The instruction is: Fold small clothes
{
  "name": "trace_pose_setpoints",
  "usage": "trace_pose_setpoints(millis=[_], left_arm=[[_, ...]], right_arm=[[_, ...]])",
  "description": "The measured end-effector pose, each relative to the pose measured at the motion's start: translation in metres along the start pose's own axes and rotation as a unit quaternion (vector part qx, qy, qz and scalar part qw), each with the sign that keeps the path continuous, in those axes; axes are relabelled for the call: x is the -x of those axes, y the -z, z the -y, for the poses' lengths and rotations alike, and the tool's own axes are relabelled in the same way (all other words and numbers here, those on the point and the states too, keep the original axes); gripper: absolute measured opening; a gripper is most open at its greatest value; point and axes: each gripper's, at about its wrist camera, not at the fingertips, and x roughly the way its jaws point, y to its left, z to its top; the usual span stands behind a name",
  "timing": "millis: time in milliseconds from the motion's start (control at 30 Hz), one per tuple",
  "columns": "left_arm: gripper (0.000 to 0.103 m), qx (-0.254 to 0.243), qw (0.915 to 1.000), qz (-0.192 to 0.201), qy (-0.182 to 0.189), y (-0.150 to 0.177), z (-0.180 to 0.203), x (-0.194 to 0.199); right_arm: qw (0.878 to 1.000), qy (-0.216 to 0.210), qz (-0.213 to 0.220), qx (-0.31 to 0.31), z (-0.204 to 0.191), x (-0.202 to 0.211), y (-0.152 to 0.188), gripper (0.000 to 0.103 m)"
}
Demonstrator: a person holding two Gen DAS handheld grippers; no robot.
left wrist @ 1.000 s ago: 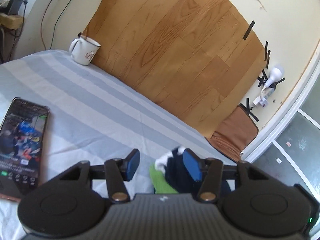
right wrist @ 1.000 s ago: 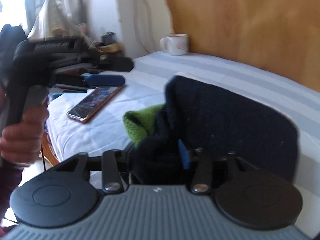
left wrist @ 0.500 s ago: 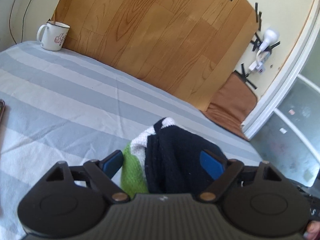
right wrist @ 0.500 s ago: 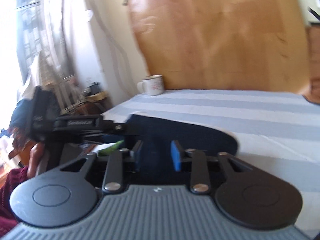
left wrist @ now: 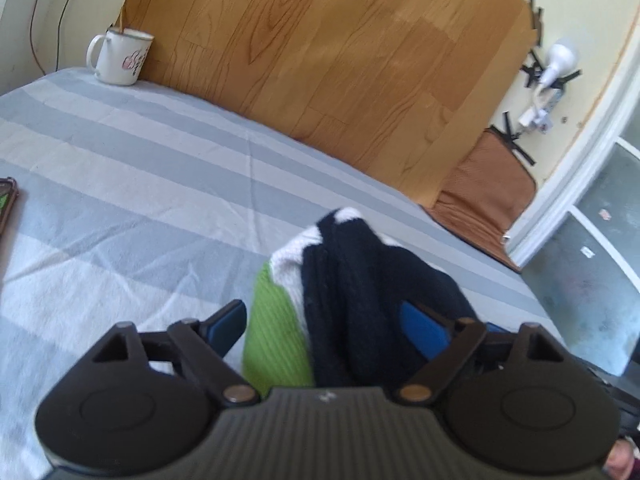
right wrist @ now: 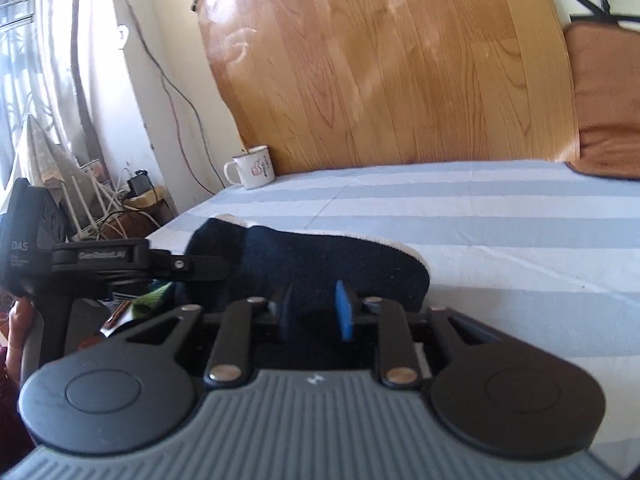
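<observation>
garment: dark knit piece (left wrist: 360, 292) with green and white cuff, lower centre of frame, on striped bedsheet (left wrist: 140, 184)
left gripper (left wrist: 324, 326): jaws opening, straddling it, pads clear
right gripper (right wrist: 314, 312): opening, cloth between, no clamp
long axis: left-right in right view
nearer: both at it

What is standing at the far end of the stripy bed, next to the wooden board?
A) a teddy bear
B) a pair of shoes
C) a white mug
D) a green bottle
C: a white mug with a small pink picture on its side stands on the striped sheet right beside the wooden board.
</observation>
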Motion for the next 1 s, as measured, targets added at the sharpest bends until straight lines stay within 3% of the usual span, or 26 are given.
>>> trace_pose_setpoints(millis=[133, 267, 400, 533, 800, 1000], left_arm=[[0.097, -0.041, 0.999, 0.011, 0.012, 0.021, 0.012, 0.028], [0.093, -0.042, 0.9976, -0.022, -0.05, 0.043, 0.001, 0.024], [0.09, -0.014, 0.9991, -0.011, -0.04, 0.046, -0.013, 0.037], [0.09, -0.019, 0.9993, 0.005, -0.032, 0.041, -0.011, 0.048], [0.103, -0.005, 0.9998, 0.015, 0.013, 0.018, -0.011, 0.047], [0.103, 0.022, 0.9981, -0.025, 0.053, 0.009, -0.014, 0.017]], right_arm=[[0.999, -0.011, 0.0, 0.041, -0.017, 0.006, 0.01, 0.035], [0.998, -0.008, -0.002, 0.056, -0.024, 0.005, 0.016, 0.035], [0.999, -0.008, 0.006, 0.044, -0.023, 0.011, 0.013, 0.035], [1.0, -0.005, 0.028, 0.013, -0.012, 0.024, 0.01, 0.039], [0.995, -0.004, 0.022, -0.097, 0.025, 0.036, 0.02, 0.077], [0.984, -0.02, -0.004, -0.177, 0.046, 0.031, 0.032, 0.079]])
